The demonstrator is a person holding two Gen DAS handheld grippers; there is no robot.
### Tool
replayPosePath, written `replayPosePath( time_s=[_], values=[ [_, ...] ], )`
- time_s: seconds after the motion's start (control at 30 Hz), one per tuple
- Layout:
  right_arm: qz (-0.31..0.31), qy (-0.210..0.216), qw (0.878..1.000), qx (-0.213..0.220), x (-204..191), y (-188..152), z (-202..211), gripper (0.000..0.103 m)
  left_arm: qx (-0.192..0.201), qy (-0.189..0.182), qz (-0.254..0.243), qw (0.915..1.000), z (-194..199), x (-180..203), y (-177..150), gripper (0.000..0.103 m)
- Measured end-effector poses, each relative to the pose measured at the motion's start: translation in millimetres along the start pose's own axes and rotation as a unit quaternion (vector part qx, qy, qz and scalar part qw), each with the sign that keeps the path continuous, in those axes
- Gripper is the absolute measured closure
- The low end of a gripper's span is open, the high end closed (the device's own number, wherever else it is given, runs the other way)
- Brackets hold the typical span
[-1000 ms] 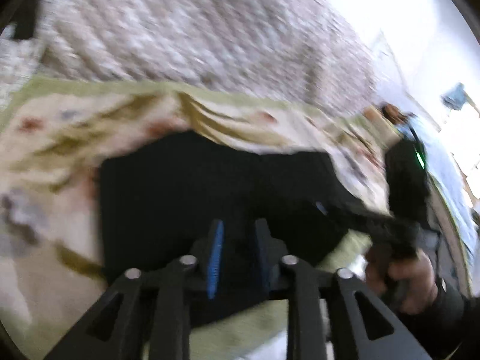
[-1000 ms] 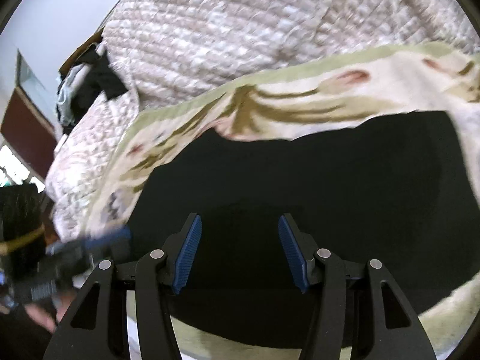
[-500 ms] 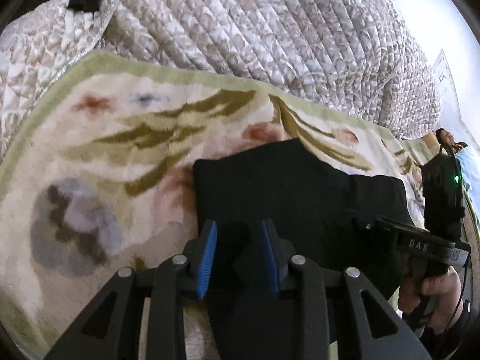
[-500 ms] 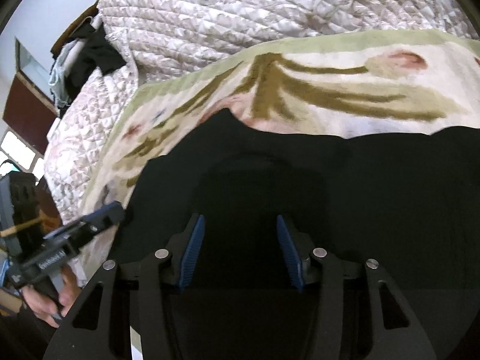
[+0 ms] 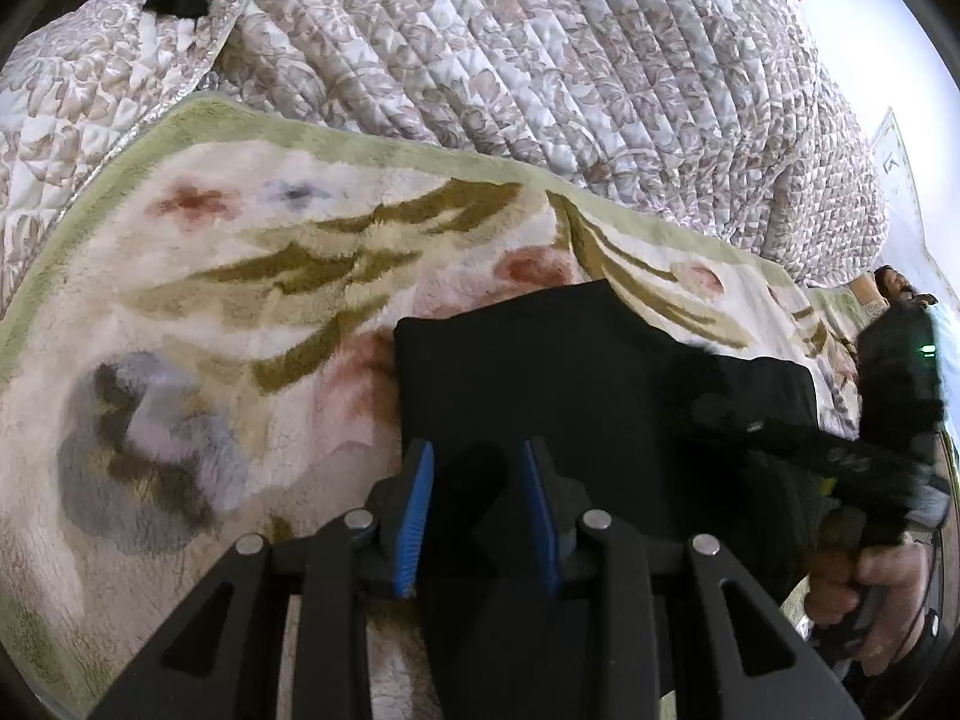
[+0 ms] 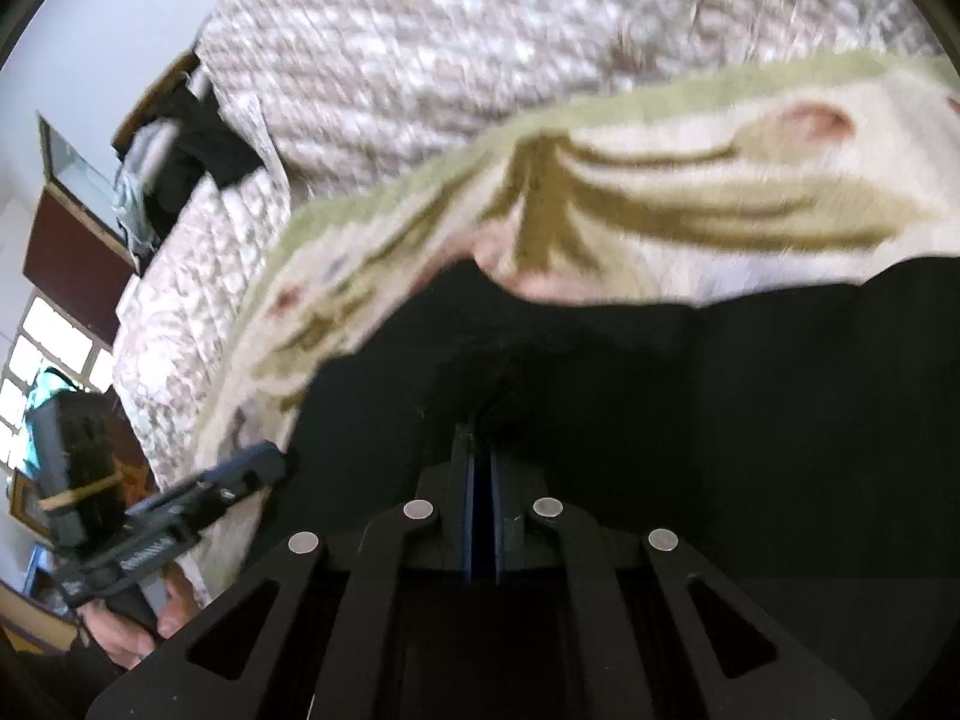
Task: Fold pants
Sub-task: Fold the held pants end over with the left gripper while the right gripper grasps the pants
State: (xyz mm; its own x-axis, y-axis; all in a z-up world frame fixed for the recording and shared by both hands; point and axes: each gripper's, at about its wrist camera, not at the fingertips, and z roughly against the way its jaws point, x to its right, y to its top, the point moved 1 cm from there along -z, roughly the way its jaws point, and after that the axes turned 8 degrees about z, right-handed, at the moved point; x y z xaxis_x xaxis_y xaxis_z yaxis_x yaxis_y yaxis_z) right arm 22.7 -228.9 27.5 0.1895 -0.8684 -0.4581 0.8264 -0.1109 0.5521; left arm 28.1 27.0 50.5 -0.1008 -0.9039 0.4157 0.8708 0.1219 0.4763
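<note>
The black pants (image 5: pixel 570 372) lie folded on a floral fleece blanket (image 5: pixel 240 276) on the bed. My left gripper (image 5: pixel 477 462) is open, its blue-padded fingers over the pants' left edge, with dark cloth between them. My right gripper (image 6: pixel 482 456) has its jaws closed together, low over the black pants (image 6: pixel 690 408); whether cloth is pinched between the pads is hidden. The right gripper also shows in the left wrist view (image 5: pixel 720 414), at the pants' right side. The left gripper shows in the right wrist view (image 6: pixel 264 462), at the pants' left edge.
A quilted beige bedspread (image 5: pixel 540 60) is bunched behind the blanket. Dark clothes (image 6: pixel 198 150) are piled at the bed's far corner. A wall with a window (image 6: pixel 54 342) is to the left in the right wrist view.
My right gripper has shut from open and its view has blurred with motion. My left gripper has stayed open and moved closer over the pants' left edge.
</note>
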Motion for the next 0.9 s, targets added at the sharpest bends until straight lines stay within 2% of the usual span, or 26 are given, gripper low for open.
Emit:
replayPosePath(
  time_s=[0.07,0.2,0.27,0.5,0.6,0.67,0.73,0.9],
  values=[
    [-0.001,0.001,1.0,0.013,-1,0,9,0.1,0.001,-0.003,-0.002,1.0,0,0,0,0.07],
    [-0.005,-0.031,0.999,-0.028,9,-6,-15,0.1,-0.008,-0.005,-0.006,0.9999,-5,5,-3,0.07],
    [-0.007,-0.034,0.999,-0.028,10,-7,-15,0.099,-0.007,-0.008,-0.014,0.9998,-4,8,-4,0.07],
    [0.04,-0.067,0.997,-0.007,-10,-12,14,0.095,-0.016,-0.029,-0.033,0.9989,1,13,-17,0.07],
    [0.066,-0.056,0.996,-0.004,-26,-27,25,0.091,-0.021,-0.03,-0.047,0.9982,2,16,-29,0.07],
    [0.092,-0.058,0.994,-0.014,-35,-42,24,0.086,-0.017,-0.027,-0.061,0.9977,4,18,-38,0.07],
    [0.113,-0.065,0.99,-0.053,-36,-58,10,0.083,-0.015,-0.028,-0.067,0.9972,5,21,-45,0.07],
    [0.14,-0.091,0.986,-0.028,-43,-55,23,0.083,-0.007,-0.023,-0.078,0.9967,11,29,-48,0.07]
  ],
)
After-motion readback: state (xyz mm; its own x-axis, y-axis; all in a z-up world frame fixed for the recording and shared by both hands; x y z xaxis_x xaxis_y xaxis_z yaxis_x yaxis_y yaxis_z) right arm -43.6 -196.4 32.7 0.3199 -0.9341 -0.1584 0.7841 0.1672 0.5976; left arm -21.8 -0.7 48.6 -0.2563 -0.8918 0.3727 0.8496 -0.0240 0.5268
